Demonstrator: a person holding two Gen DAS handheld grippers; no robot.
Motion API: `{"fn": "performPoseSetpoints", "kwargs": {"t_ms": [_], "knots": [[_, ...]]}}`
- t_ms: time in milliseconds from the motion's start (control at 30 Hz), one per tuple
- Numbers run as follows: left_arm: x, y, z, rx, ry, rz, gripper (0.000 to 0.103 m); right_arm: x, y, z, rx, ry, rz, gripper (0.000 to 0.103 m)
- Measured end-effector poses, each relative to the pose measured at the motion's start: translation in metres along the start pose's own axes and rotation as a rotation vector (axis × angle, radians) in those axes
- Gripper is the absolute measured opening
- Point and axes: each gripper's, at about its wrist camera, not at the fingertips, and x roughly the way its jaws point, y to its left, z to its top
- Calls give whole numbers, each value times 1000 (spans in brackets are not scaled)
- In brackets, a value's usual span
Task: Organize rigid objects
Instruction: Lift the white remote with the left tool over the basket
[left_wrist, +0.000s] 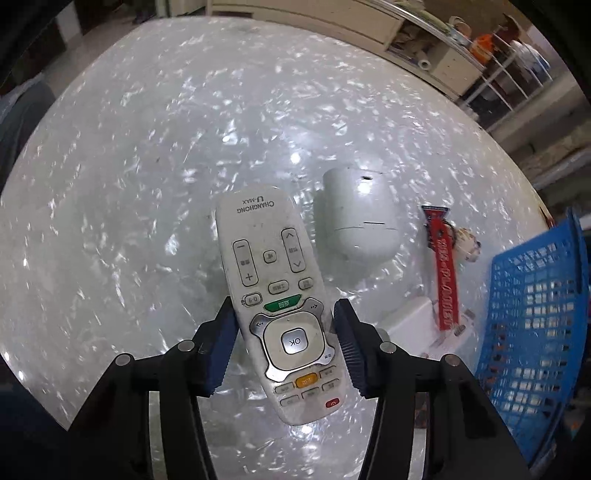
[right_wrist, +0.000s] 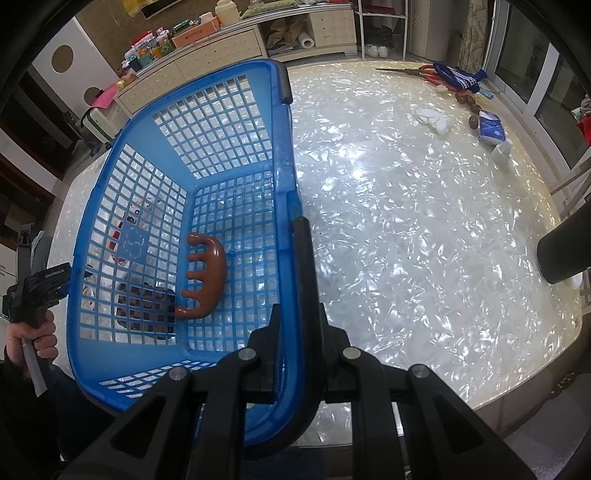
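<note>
Two grippers, and both of yours are busy. Your left gripper (left_wrist: 284, 343) has its blue pads squeezed on the sides of the white remote (left_wrist: 275, 295), roughly around the OK button ring, so that one's clamped and holding. In the left wrist view the remote sits dead centre, brand end pointing toward the top of the frame, red power button at the bottom, and it looks to be off the shiny pearly table (left_wrist: 147, 147), though you can't really tell how far.

Just right of the remote there's a white rounded gadget (left_wrist: 356, 214) lying on the table, and further right a red strap keychain (left_wrist: 445, 266) with a small charm beside it. The blue basket (left_wrist: 535, 332) pokes in at the right edge of that frame.

Your right gripper (right_wrist: 297, 306) is pinched tight on the basket's near right rim, with the black handle (right_wrist: 306, 280) running up between the fingers. In that view the basket fills the left half, and a brown wooden massager (right_wrist: 207, 275) with stubby prongs lies on its floor, next to something dark that's too hard to make out through the mesh. Scissors (right_wrist: 413, 72) and odds and ends sit at the upper right of the table.
</note>
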Motion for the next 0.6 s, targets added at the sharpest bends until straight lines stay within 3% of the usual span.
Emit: {"fn": "performPoseSetpoints", "kwargs": {"t_ms": [400, 600], "knots": [[-67, -49, 2, 330, -122, -45, 56, -2, -2, 2, -1, 2, -1, 13], [-105, -73, 0, 459, -164, -155, 56, -2, -2, 2, -3, 3, -6, 13]]}}
